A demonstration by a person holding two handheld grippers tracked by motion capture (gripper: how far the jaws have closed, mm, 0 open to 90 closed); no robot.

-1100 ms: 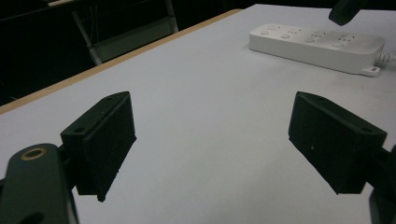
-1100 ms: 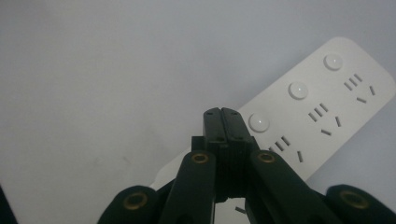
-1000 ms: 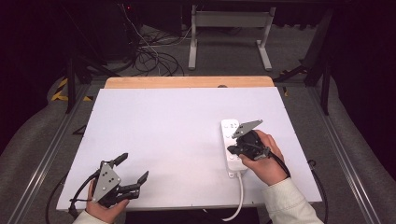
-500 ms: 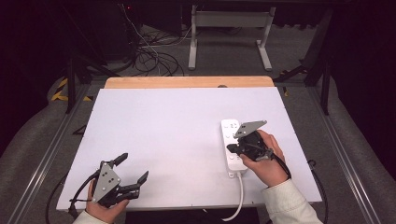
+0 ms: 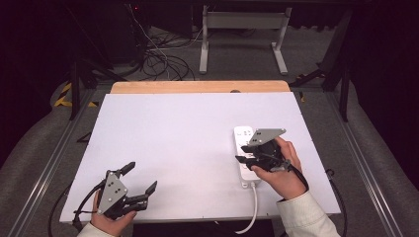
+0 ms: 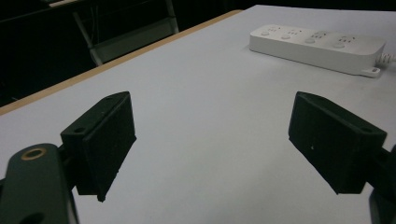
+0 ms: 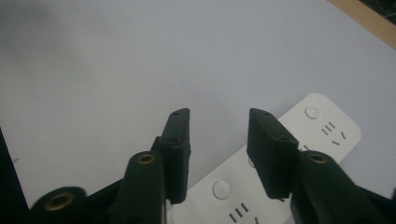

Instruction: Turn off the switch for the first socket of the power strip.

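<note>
A white power strip (image 5: 241, 134) lies on the right part of the white table (image 5: 188, 128), its cable (image 5: 254, 207) running off the front edge. My right gripper (image 5: 243, 153) hovers over the strip's middle and points left. Its jaws have just been opening. In the right gripper view the right gripper (image 7: 219, 140) shows a clear gap, nothing between the pads, with the strip (image 7: 327, 126) beneath. Near the front left corner my left gripper (image 5: 142, 176) is held open wide and holds nothing. The left gripper (image 6: 212, 140) faces the strip (image 6: 317, 44) across bare table.
A wooden strip (image 5: 197, 87) borders the table's far edge. Beyond it the floor holds a metal stand (image 5: 242, 29) and loose cables (image 5: 163, 54). Metal rails run along both sides of the table.
The right gripper's jaws have parted over the power strip. Both hands have stayed almost where they were.
</note>
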